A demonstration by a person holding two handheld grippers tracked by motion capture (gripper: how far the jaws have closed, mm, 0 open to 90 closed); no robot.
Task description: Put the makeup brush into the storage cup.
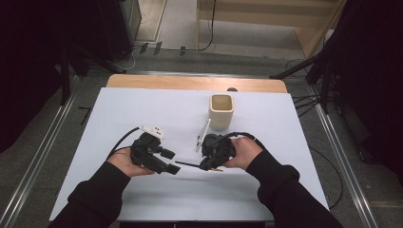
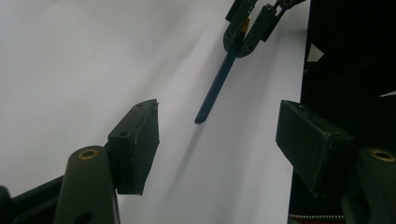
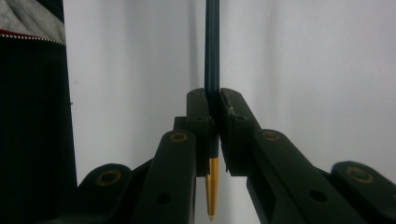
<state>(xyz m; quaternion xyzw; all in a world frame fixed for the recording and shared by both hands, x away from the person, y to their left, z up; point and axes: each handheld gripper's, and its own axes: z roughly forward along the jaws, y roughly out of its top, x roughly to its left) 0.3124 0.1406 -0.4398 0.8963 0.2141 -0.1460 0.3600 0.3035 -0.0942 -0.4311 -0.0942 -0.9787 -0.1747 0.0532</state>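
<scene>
A slim dark blue pencil with a golden pointed tip is clamped in my right gripper, which is shut on it near the tip end. Its long shaft sticks out level over the white table toward my left gripper. In the left gripper view the blunt end of the pencil hangs a short way ahead of the left gripper, in line with the gap between its pads. That gripper is open and nothing touches its pads. The right gripper shows farther off.
A cream square cup stands upright just behind the right hand. The white table top has a wooden strip along its far edge. The person's dark sleeve lies close beside the right gripper. Cables trail from both grippers.
</scene>
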